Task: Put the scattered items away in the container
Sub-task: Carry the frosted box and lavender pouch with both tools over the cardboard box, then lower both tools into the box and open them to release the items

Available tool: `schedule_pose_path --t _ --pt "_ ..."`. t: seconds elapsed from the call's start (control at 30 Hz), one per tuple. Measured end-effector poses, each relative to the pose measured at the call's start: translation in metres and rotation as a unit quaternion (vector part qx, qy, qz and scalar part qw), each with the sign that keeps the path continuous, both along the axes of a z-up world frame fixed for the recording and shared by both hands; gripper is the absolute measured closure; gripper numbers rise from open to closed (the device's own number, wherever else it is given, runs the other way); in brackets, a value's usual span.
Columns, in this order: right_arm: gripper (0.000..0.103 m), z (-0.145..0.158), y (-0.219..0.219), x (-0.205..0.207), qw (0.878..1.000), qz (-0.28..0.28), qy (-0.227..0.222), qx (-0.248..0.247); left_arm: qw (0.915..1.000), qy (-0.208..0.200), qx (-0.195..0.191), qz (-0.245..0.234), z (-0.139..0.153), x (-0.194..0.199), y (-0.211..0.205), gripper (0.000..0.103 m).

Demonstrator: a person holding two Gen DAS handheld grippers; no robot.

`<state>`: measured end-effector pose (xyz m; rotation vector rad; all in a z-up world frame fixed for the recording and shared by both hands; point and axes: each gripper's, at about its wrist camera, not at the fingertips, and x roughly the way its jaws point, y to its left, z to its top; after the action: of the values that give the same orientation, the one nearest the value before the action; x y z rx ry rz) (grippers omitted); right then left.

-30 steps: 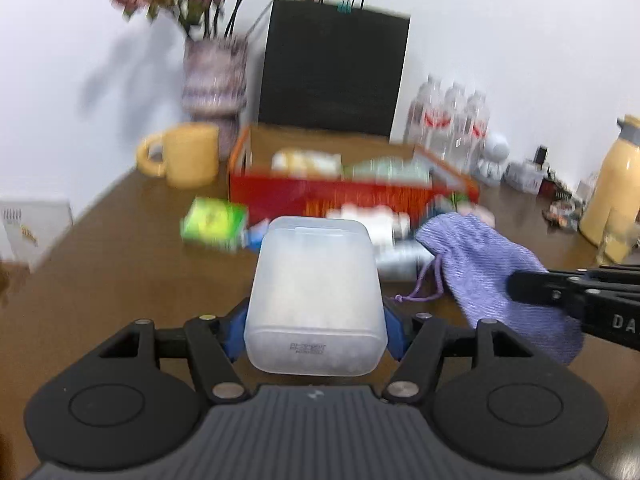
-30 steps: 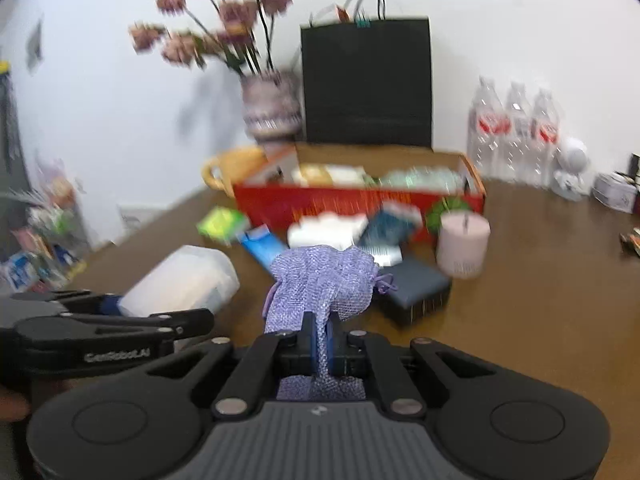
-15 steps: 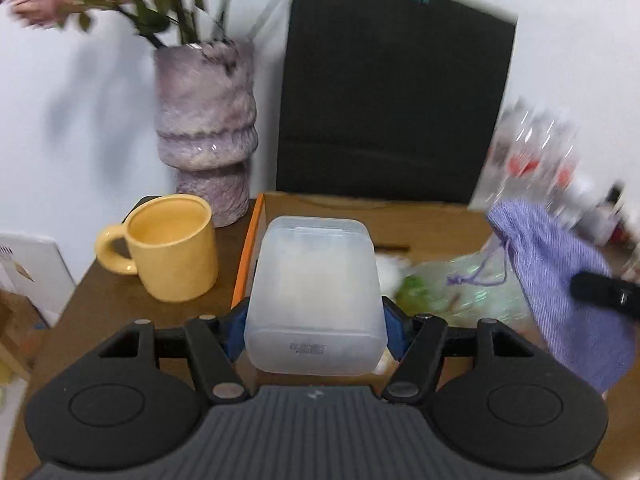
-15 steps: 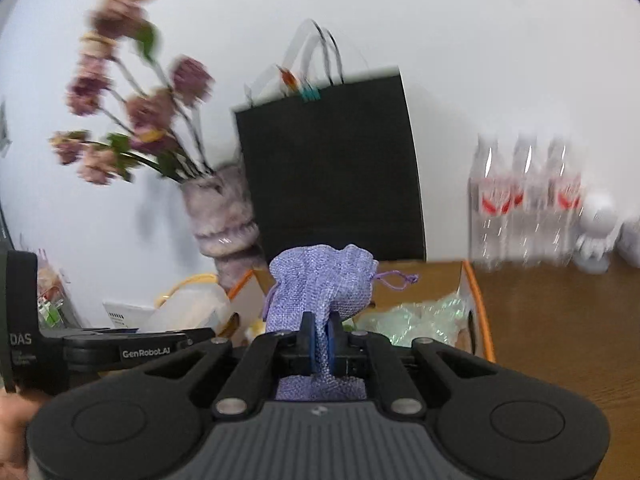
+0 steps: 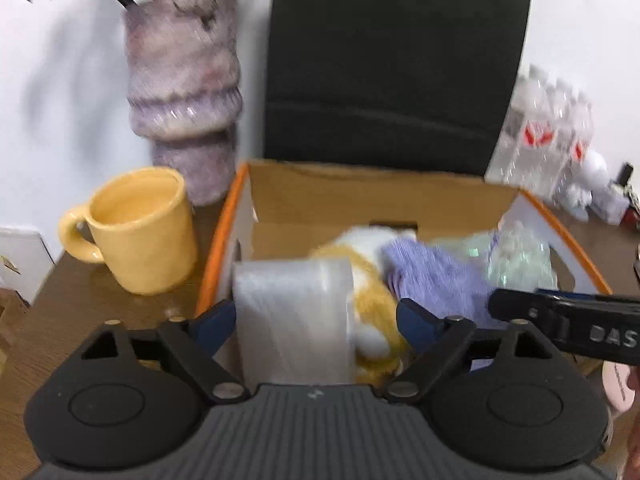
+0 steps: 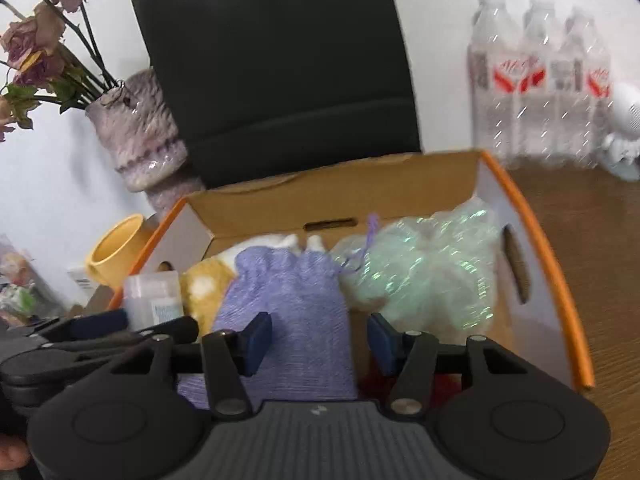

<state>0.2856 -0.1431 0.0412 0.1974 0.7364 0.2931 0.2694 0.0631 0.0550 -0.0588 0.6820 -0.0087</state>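
Table [image 6: 592, 216]: brown wood, carries everything, white wall behind.

Black paper bag [image 5: 396, 60] upright at table's back edge, just behind the box.

Box [image 5: 560, 228]: cardboard w/ orange rim, open top, in front of the bag. Inside: pale green crinkly bundle [image 6: 424, 276] at right end, yellow-white plush item [image 5: 368, 304] left of centre.

Water bottle pack [image 6: 540, 80] at back edge, right of the bag.

Vase [image 5: 184, 92], mottled purple, w/ dried flowers, by box's back-left corner. Yellow mug [image 5: 140, 232] in front of the vase, just beside box's left wall, upright.

Left gripper [image 5: 316, 322]: jaws opening, wide. Translucent plastic case [image 5: 296, 320] sits between the fingers at box's left end; left pad close to its side, right pad clearly apart from it. Case blurred; can't tell if it's resting on the box floor yet.

Right gripper [image 6: 316, 338]: jaws opening, abt halfway. Purple drawstring pouch [image 6: 288, 312] lies between the fingers, in the box's middle, btwn plush item and green bundle. Neither pad presses on the pouch; gap visible both sides.
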Motion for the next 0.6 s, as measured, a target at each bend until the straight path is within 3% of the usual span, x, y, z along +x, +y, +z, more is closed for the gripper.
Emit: schedule_pose_path --t 0.07,0.13,0.2,0.27,0.43,0.53,0.6 --pt "0.048 0.007 -0.001 -0.004 1.000 0.000 -0.011 0.000 0.9999 -0.012 -0.009 -0.001 0.004 -0.002 0.003 0.017" --pt "0.048 0.015 0.000 -0.008 1.000 0.004 -0.023 -0.005 0.9993 -0.024 -0.025 -0.012 0.006 -0.003 0.006 0.033" --pt "0.048 0.023 0.004 -0.012 0.999 0.029 -0.024 0.000 0.9996 -0.025 -0.006 -0.006 0.002 0.002 0.002 0.050" --pt "0.050 0.028 0.012 -0.017 0.998 0.066 -0.020 0.009 0.9995 -0.028 0.008 -0.008 -0.004 0.006 0.001 0.051" --pt "0.055 0.015 0.036 -0.014 0.992 0.121 0.019 -0.003 0.9996 -0.007 -0.023 -0.013 -0.014 0.018 0.014 0.052" --pt "0.055 -0.002 0.034 -0.002 0.996 0.087 0.031 -0.002 0.9982 -0.006 0.058 -0.018 -0.021 0.020 -0.007 0.048" --pt "0.058 -0.007 0.029 0.002 0.998 0.058 0.019 -0.004 0.9945 -0.002 0.103 -0.021 -0.028 0.022 -0.021 0.039"
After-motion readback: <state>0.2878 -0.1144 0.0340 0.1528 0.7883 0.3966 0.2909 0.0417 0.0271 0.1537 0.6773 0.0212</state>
